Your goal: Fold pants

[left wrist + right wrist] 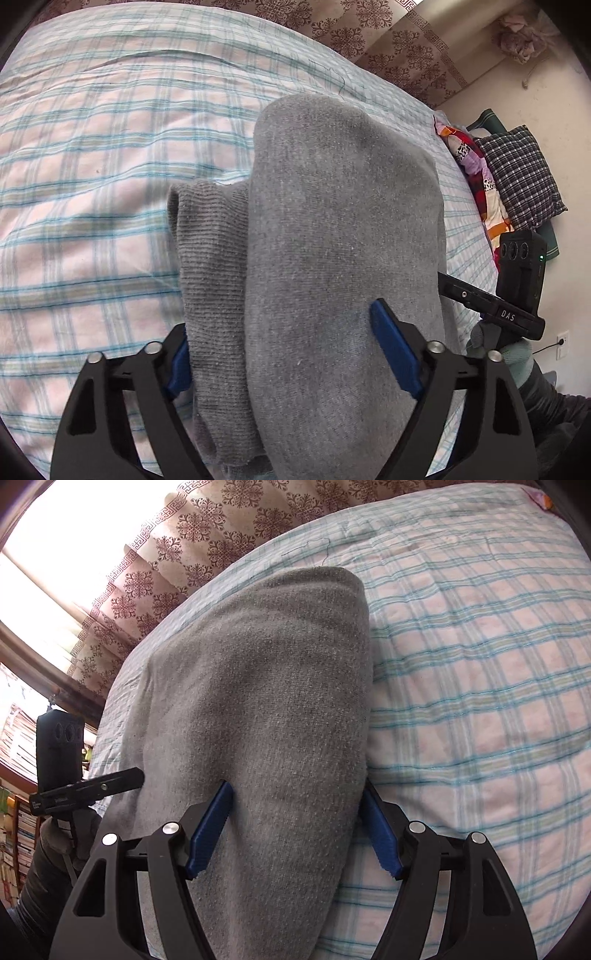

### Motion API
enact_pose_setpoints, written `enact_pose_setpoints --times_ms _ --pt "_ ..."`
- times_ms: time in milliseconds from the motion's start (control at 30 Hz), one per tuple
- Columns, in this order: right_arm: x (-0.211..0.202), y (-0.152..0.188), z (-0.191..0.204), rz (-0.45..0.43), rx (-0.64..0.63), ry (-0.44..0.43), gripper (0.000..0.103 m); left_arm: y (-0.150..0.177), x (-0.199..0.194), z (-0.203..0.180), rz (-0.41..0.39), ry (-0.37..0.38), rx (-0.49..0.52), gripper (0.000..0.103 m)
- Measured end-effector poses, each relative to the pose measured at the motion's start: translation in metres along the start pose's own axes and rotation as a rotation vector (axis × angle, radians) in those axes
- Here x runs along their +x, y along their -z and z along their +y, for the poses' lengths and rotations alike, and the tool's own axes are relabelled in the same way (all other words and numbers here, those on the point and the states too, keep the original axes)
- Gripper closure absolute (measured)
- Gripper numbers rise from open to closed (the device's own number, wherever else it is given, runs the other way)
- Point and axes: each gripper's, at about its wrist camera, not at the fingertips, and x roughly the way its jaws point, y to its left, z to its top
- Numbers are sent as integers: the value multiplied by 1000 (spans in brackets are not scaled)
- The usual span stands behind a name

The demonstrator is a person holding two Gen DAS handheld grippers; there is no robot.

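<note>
Mid-fold: grey pants [332, 236] lie doubled on the plaid bed [92, 155], left tongs [291, 354] and right tongs [295, 830] both spread wide astride the near end, gripping nothing; next likely pinch that edge, carry it forward.

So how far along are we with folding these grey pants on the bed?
Partway. The grey pants already lie doubled into a thick bundle on the plaid sheet, with a ribbed cuff poking out at one side. In hand: the left tool and right tool each straddle the near end, fingers wide around the cloth. Left: probably one more fold and tucking in that cuff.
</note>
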Motion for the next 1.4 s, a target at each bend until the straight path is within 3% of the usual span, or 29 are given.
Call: enact_pose_setpoints --times_ms 67,100,200,367,467,667,900,1400 --pt "1 -2 -2 1 20 -18 36 2 -3 0 -7 3 -9 31" --pt "1 -2 -3 3 23 -28 38 4 -4 0 -8 12 -14 39" --pt "2 -2 -2 16 29 -61 51 9 -8 -3 -24 31 -28 50" --pt "-4 -2 7 3 4 -69 71 14 -18 -12 -55 14 -24 61" --pt "-15 -1 15 -16 -23 -55 76 15 -25 -23 -73 -15 -3 63" --pt "-40 -2 32 -57 -85 -31 78 17 -40 -44 -108 -42 35 65" --pt "-92 -8 24 -141 -107 9 79 11 -42 -86 -131 -2 64 65" --pt "-170 -53 -81 -260 -54 182 79 -52 59 -210 -72 55 162 65"
